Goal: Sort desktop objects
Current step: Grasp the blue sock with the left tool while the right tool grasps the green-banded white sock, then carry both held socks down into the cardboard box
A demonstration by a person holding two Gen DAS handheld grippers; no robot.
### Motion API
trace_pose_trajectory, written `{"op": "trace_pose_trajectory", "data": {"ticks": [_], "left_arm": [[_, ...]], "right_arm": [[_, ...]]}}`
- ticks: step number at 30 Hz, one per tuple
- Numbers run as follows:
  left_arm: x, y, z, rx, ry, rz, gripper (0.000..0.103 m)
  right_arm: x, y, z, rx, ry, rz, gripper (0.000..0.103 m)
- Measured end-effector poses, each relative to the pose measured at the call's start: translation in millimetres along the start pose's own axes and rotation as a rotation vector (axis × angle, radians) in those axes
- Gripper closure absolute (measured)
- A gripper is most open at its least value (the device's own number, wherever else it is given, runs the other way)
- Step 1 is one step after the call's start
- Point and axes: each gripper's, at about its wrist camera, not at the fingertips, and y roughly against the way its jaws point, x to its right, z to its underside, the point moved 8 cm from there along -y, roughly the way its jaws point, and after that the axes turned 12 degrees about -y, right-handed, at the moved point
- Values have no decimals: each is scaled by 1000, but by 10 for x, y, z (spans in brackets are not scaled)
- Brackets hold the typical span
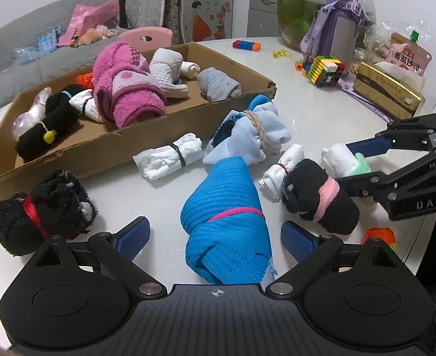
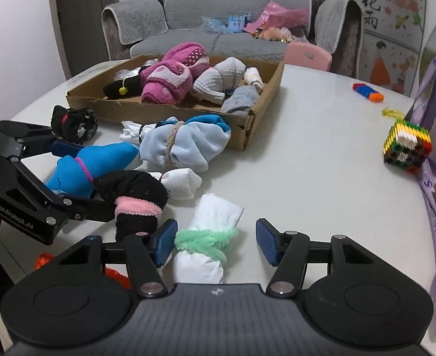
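Left claw: [image 1: 215,238] spread wide, a blue pad on either side of the bright blue sock bundle [image 1: 227,225], clear gaps both sides, nothing gripped.
Blue sock bundle: lying on the white surface [image 1: 322,112] right between the left claw's pads, pink band around its middle, running away from the claw toward the pale blue bundle.
Right claw: [image 2: 216,241] about half open, straddling the white roll with the green tie [image 2: 203,240]; left pad just beside the green tie, maybe brushing it, right pad well clear — no squeeze on it.
White roll: sitting on the surface between the right claw's pads, nearer the left one.
Black sock with pink band: [image 1: 319,198] just right of the left claw, just left of the right claw, between the two tools.
Pale blue bundle: [image 1: 256,136] rope-tied, straight ahead of the left claw, beyond the blue sock.
Black bundle, red tie: [image 1: 42,210] off the left claw's left pad, beside the box.
Cardboard box: [image 1: 78,151] ahead and left of both claws, holding a pink towel roll [image 1: 129,92], grey and black rolls.
Block cube: [image 2: 408,145] far right of the right claw.
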Motion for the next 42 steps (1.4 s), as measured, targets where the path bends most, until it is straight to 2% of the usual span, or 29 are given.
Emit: {"op": "trace_pose_trajectory", "data": {"ticks": [10, 12, 14, 19, 24, 29, 33, 37, 42], "left_arm": [[14, -7, -15, 23, -14, -8, 11], [11, 0, -33, 18, -12, -6, 18], [24, 29, -75, 24, -14, 4, 45], [128, 58, -102, 7, -7, 94, 47], [41, 220, -123, 23, 34, 112, 47], [-266, 527, -192, 48, 83, 73, 47], [-658, 876, -325, 87, 155, 28, 47], [-1049, 1148, -479, 115, 187, -43, 47], [-1432, 1338, -693, 146, 203, -100, 47]], "right_arm": [[14, 0, 11, -7, -2, 1, 49], [12, 6, 12, -7, 1, 2, 54], [2, 16, 15, -8, 4, 1, 69], [17, 39, 11, -22, -32, -47, 72], [247, 161, -122, -12, -202, -165, 72], [535, 381, -374, 36, -347, -269, 72], [666, 570, -635, 89, -390, -314, 72], [682, 712, -928, 137, -379, -338, 72], [445, 783, -1339, 172, -313, -379, 72]]}}
